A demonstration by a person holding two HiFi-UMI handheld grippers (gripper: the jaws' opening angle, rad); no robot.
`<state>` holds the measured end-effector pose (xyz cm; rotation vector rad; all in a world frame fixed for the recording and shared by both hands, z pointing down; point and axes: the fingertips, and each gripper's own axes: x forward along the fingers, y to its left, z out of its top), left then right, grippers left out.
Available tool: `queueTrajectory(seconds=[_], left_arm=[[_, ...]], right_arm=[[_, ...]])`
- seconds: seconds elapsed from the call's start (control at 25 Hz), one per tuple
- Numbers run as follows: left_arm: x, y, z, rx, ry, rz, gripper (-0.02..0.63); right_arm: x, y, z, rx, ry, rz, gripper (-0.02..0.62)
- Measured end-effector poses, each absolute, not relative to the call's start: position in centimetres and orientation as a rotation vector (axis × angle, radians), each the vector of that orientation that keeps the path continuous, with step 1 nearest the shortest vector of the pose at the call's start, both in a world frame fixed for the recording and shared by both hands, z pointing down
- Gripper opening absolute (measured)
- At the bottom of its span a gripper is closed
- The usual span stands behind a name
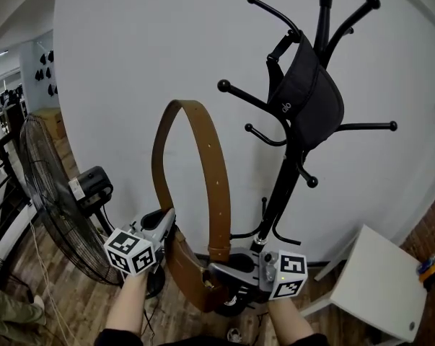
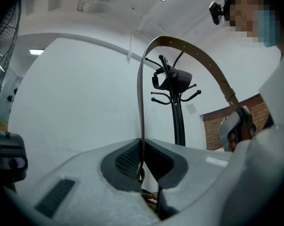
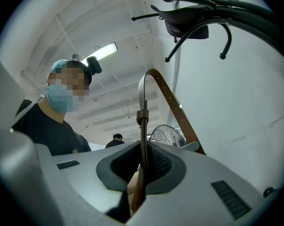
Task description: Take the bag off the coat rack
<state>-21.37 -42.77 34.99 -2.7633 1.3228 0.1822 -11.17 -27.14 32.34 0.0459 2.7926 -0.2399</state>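
We clamp our left gripper (image 1: 168, 225) tight on one end of the brown strap (image 1: 218, 171). Our right gripper (image 1: 218, 269) pinches the same strap at its other end, just below the buckle loop. The strap arches up between them. The brown bag (image 1: 187, 271) hangs between the two grippers at 6 o'clock in the head view, apart from the coat rack (image 1: 280, 186) at 2 o'clock. A black bag (image 1: 307, 103) hangs on the rack's upper hooks. A fan (image 1: 47, 193) stands at 9 o'clock and a white table (image 1: 381, 280) at 4 o'clock.
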Motion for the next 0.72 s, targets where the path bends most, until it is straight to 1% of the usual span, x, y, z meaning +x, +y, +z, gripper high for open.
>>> queueTrajectory(seconds=[0.36, 0.72], left_arm=[[-18.9, -39.3, 37.2, -2.842, 1.188, 0.173, 0.02], [-15.7, -36.0, 38.3, -2.885, 1.144, 0.186, 0.02]], right_arm=[[-8.9, -24.2, 35.2, -0.147, 2.775, -0.258, 0.028], [-5.0, -20.6, 36.1, -0.129, 2.75, -0.24, 0.028]])
